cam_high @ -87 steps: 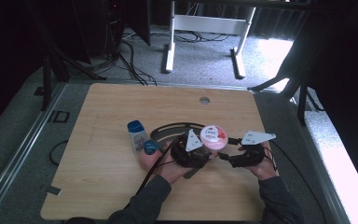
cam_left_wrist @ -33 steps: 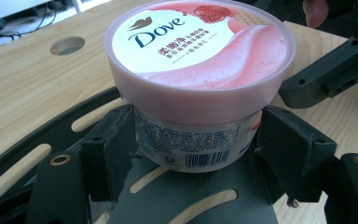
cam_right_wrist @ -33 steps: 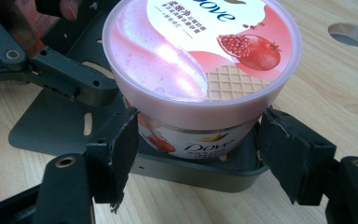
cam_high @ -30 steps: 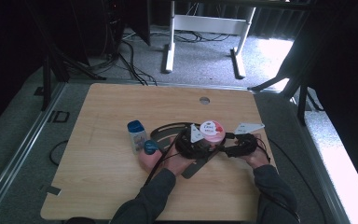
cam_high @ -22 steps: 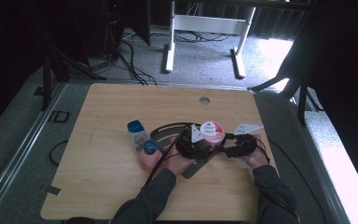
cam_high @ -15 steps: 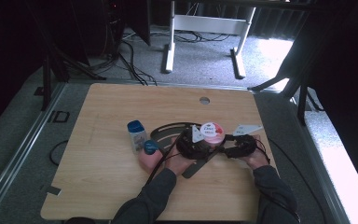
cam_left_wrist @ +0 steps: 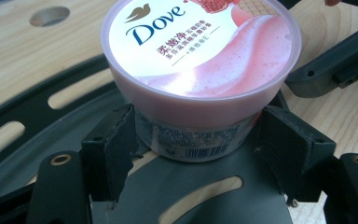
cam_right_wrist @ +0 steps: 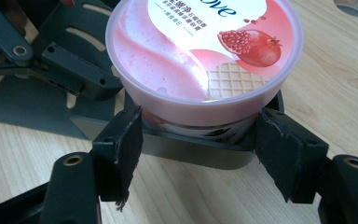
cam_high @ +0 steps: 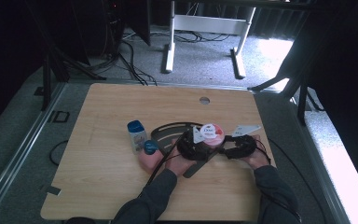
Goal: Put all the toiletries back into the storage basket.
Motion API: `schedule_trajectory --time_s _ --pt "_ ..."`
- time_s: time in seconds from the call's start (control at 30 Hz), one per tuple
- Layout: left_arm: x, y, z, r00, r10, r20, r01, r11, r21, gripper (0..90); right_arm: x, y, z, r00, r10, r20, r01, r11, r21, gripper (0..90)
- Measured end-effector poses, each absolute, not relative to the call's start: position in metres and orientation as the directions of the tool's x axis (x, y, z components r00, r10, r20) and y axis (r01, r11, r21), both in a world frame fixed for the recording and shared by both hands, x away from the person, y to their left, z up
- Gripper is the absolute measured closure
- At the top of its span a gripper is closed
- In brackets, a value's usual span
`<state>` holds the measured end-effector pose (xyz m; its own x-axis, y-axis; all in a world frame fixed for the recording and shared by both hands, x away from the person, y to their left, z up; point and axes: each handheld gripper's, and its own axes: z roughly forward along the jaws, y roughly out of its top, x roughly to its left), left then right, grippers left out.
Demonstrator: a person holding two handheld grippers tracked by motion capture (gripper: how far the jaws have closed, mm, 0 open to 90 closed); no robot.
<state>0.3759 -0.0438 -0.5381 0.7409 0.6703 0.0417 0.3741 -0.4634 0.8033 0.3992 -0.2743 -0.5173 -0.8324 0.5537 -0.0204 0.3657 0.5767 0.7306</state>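
Dove tub (cam_left_wrist: pixel 200 70): pink plastic jar with a wide pink lid, printed label, pomegranate and waffle art on top. We see it sitting on the dark slotted plate (cam_left_wrist: pixel 200 193) that lies on the wooden table (cam_high: pixel 107 182), right of centre on the near half, between the two hands in the high view (cam_high: pixel 211 135). Left gripper (cam_left_wrist: pixel 198 142): jaws set either side of the tub body just under the lid rim; the pads look to be touching the label band, so we read it as clamped on the body. Right gripper (cam_right_wrist: pixel 198 140): jaws straddle the tub from the opposite side below the lid, have just been closing slightly with the tub between them; we see a thin gap at the pads, so not gripping yet by our read. Handling, our judgement: rigid thin-wall plastic, glossy and rounded, so slippery under hard pads; moderate weight if full, low centre. The lid overhangs the body, which gives a lip to catch against if the tub slides down in the jaws. We'd hold the body low on the label band with one tool and take the lid by its rim with the other; too much squeeze on the body could flex the wall. Two small bottles (cam_high: pixel 136 135) stand well to the left, out of the way.
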Motion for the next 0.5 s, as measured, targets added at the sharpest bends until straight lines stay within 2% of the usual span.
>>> schedule_trajectory --time_s 0.17,0.3,0.5 --pt "0.3747 -0.0433 -0.5381 0.743 0.667 0.055 0.365 -0.473 0.802 32.9 0.3990 -0.2723 -0.5153 -0.836 0.547 -0.047 0.359 0.609 0.707 31.8" --pt "0.3742 -0.0427 -0.5383 0.743 0.668 0.054 0.361 -0.466 0.808 34.0 0.3967 -0.2746 -0.5129 -0.831 0.555 -0.037 0.360 0.588 0.724 31.6" --pt "0.3744 -0.0416 -0.5384 0.746 0.664 0.053 0.357 -0.466 0.810 34.6 0.4007 -0.2766 -0.5182 -0.815 0.578 -0.040 0.388 0.596 0.703 26.2"
